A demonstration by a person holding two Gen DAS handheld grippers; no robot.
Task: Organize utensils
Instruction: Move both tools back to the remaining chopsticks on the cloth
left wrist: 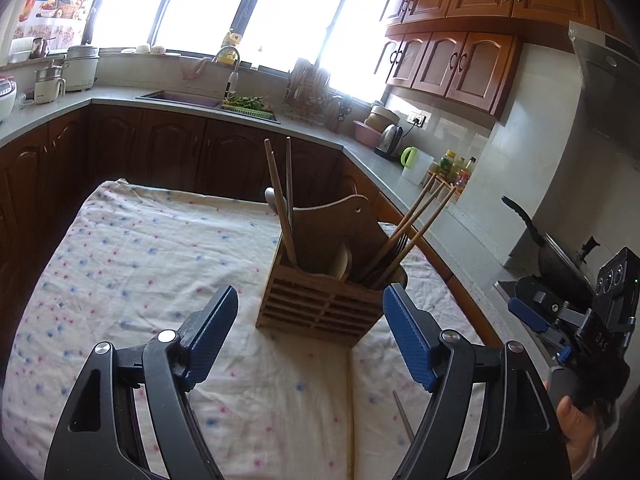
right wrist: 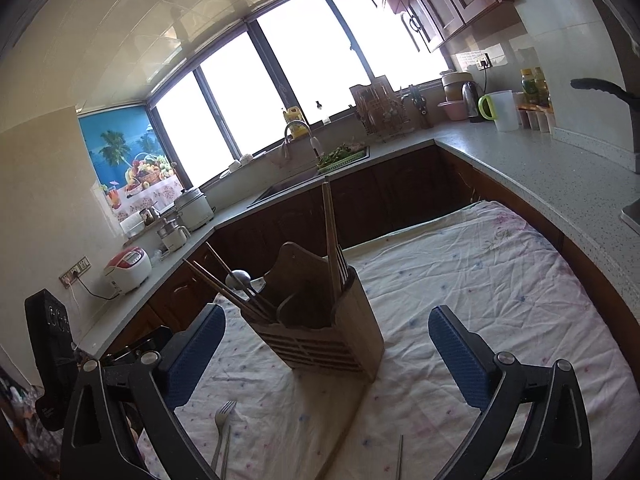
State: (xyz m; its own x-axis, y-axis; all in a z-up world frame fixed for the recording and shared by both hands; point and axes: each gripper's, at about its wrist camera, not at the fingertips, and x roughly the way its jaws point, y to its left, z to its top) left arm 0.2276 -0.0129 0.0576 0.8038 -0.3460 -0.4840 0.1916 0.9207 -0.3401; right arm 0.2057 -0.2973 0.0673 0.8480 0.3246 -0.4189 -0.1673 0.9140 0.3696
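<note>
A wooden utensil holder (left wrist: pixel 320 300) (right wrist: pixel 320 340) stands on a spotted cloth and holds chopsticks (left wrist: pixel 416 228) (right wrist: pixel 332 224), a spoon (right wrist: pixel 238 279) and forks. My left gripper (left wrist: pixel 310 300) is open just in front of the holder, with nothing between its blue pads. My right gripper (right wrist: pixel 326 324) is open wide, the holder standing beyond its fingers, untouched. A loose fork (right wrist: pixel 223 432) lies on the cloth near the right gripper's left finger. A thin metal utensil tip (right wrist: pixel 399 456) (left wrist: pixel 404 416) lies near the bottom edge. The right gripper (left wrist: pixel 568 320) also shows at the left wrist view's right edge, in a hand.
The cloth-covered table (left wrist: pixel 140 264) sits inside a U-shaped kitchen counter (right wrist: pixel 540 176) with a sink (left wrist: pixel 180 98), rice cookers (right wrist: pixel 128 270), kettle (left wrist: pixel 390 140), jug (right wrist: pixel 500 110) and a pan (left wrist: pixel 536 236) on the stove at the right.
</note>
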